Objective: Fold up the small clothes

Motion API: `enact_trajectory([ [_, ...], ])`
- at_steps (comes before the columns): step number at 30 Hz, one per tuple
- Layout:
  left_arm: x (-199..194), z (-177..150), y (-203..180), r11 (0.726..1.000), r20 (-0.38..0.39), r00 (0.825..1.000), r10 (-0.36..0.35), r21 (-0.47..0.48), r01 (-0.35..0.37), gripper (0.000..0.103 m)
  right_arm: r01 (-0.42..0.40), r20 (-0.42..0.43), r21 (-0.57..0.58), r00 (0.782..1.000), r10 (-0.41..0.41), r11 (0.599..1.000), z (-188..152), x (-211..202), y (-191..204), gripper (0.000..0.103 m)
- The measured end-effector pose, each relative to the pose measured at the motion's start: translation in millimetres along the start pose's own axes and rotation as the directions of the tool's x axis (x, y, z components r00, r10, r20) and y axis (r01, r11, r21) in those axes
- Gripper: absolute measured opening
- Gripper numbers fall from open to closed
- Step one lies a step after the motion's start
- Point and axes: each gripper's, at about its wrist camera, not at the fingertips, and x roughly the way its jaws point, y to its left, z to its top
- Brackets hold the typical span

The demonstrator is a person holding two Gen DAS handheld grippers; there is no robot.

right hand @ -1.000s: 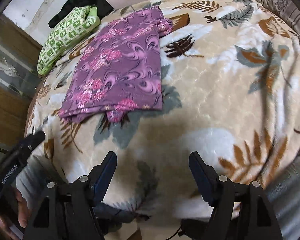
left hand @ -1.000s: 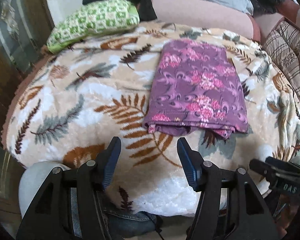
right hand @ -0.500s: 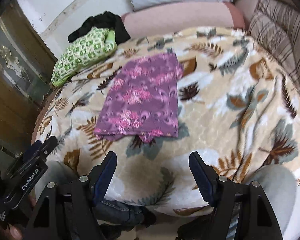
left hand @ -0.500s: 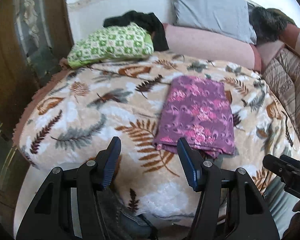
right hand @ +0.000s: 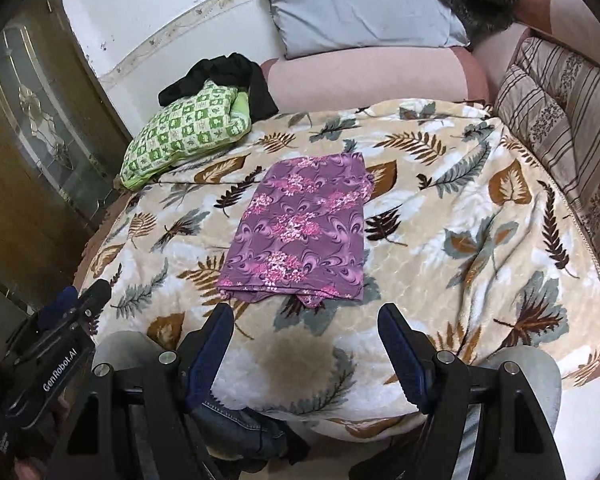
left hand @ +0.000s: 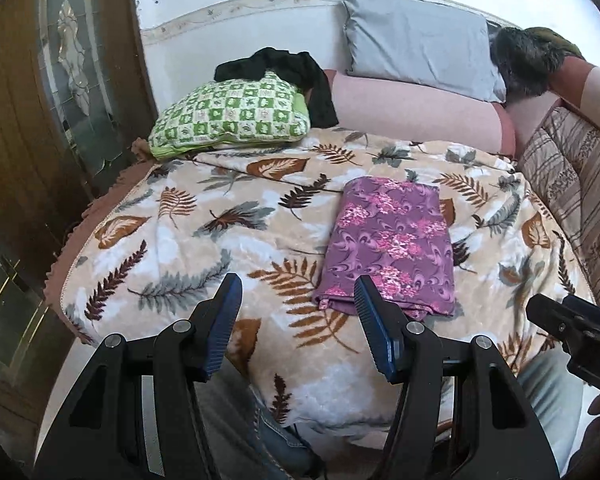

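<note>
Both wrist views look down, well back, sharing the leaf-print blanket [left hand: 204, 236].

Both hand-held tools are built alike. The left tool [left hand: 298, 308] has a black plastic frame with triangular cut-outs in each arm, round silver screw heads at the pivots, and two fingers [left hand: 226, 320] lined with dark blue ribbed pads. The right tool [right hand: 306, 340] shows the same black arms, silver screws and blue ridged pads on its fingers [right hand: 400, 356]. In the right wrist view the left tool's black housing carries white lettering reading "GenRobot.AI"; in the left wrist view only "DA" shows on the other housing. Below the tools the person's clothing shows: pale grey trouser legs [right hand: 528, 372] and what looks like blue denim [right hand: 236, 424] with stitched seams.
</note>
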Motion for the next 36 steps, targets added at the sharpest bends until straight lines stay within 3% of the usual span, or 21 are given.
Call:
enact_trajectory([
  [9, -8.4, 0.8, -12.2, 0.999, -0.011, 1.0, -0.021, 0.025, 0.022, 0.059, 0.028, 0.022, 0.008, 0.999, -0.028, 1.0, 3.4, -13.6, -2.9, 0.072],
  [12, -11.4, 1.2, -12.9, 1.0, -0.006, 1.0, -0.017, 0.026, 0.017, 0.073, 0.027, 0.025, 0.007, 0.999, -0.028, 1.0, 3.5, -15.1, -2.5, 0.072],
  [36, -15.6, -1.2, -18.1, 0.999, -0.018, 0.999, -0.03, 0.013, 0.031, 0.073, 0.036, 0.035, -0.007, 0.999, -0.036, 0.999, 4.2, -17.3, 0.1, 0.072],
])
